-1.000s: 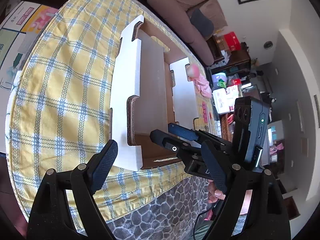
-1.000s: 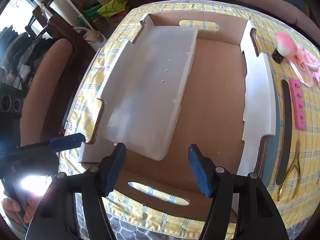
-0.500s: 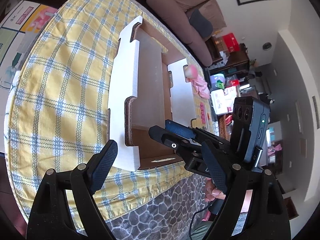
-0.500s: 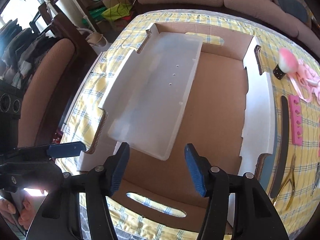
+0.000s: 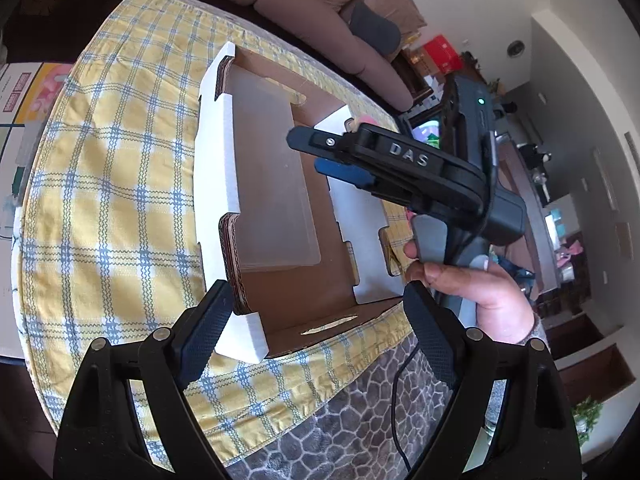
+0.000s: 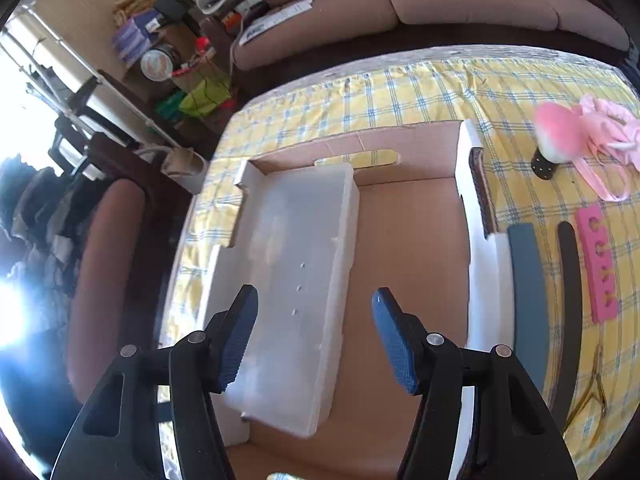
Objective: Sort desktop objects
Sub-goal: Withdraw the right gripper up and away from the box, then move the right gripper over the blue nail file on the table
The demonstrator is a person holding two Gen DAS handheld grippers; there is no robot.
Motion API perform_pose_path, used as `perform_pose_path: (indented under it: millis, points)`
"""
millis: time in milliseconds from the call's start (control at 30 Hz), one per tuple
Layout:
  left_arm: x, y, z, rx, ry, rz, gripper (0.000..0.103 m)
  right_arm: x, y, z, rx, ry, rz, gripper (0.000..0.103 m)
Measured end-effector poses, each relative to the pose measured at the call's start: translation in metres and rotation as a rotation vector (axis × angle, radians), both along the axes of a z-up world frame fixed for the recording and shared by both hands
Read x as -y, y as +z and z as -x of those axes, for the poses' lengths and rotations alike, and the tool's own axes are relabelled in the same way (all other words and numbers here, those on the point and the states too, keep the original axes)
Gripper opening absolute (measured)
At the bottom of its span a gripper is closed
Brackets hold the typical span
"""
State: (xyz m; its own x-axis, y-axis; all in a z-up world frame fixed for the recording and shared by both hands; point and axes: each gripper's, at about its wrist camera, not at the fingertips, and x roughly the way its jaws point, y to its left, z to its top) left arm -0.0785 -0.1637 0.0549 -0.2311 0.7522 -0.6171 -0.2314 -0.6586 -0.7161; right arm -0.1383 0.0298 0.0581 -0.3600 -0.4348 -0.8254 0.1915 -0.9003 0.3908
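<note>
An open cardboard box (image 5: 304, 300) with white foam side walls (image 5: 214, 168) lies on a yellow checked tablecloth (image 5: 112, 200). A translucent plastic tray (image 5: 272, 192) rests inside against its left wall. My left gripper (image 5: 316, 332) hovers open over the box's near corner, holding nothing. A hand (image 5: 472, 292) holds my right gripper (image 5: 312, 154) above the box. In the right wrist view my right gripper (image 6: 316, 340) hangs over the tray (image 6: 296, 280) and the bare box floor (image 6: 412, 264). Its jaws are opening, with nothing between them.
Right of the box on the cloth lie a pink puff brush (image 6: 556, 136), pink fabric (image 6: 604, 140), a pink toe separator (image 6: 598, 264), a grey nail file (image 6: 528, 292), a dark file (image 6: 570, 300) and gold nippers (image 6: 592, 392). A sofa (image 6: 400, 4) stands beyond the table.
My right gripper has risen and moved forward over the box, and its holding hand now shows in the left view. The left gripper has rolled slightly but stayed in place.
</note>
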Motion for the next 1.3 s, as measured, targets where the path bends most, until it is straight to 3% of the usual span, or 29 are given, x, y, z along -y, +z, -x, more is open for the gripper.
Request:
perform_pose_path:
  millis: [167,567,667,767,1033,1300]
  points:
    - [0.0,-0.004,0.001,0.007,-0.003,-0.012,0.086,0.002,-0.018,0.013,0.047,0.008,0.042,0.063]
    - [0.006,-0.006,0.004,0.02,0.007,-0.028,0.088,0.018,-0.018,0.015,0.015,0.04,0.053,0.067]
    - [0.008,0.003,0.002,0.0,0.023,-0.017,0.09,0.007,-0.003,0.003,-0.031,0.023,0.039,0.067]
    - [0.004,0.02,-0.004,-0.04,0.024,-0.017,0.099,-0.013,0.019,-0.013,-0.072,0.005,0.062,0.071]
    - [-0.029,0.06,-0.025,-0.12,0.014,0.044,0.103,-0.076,0.073,-0.073,-0.195,-0.024,0.037,0.103]
    - [-0.097,0.094,-0.05,-0.182,-0.028,0.139,0.103,-0.156,0.102,-0.127,-0.274,-0.102,-0.058,0.103]
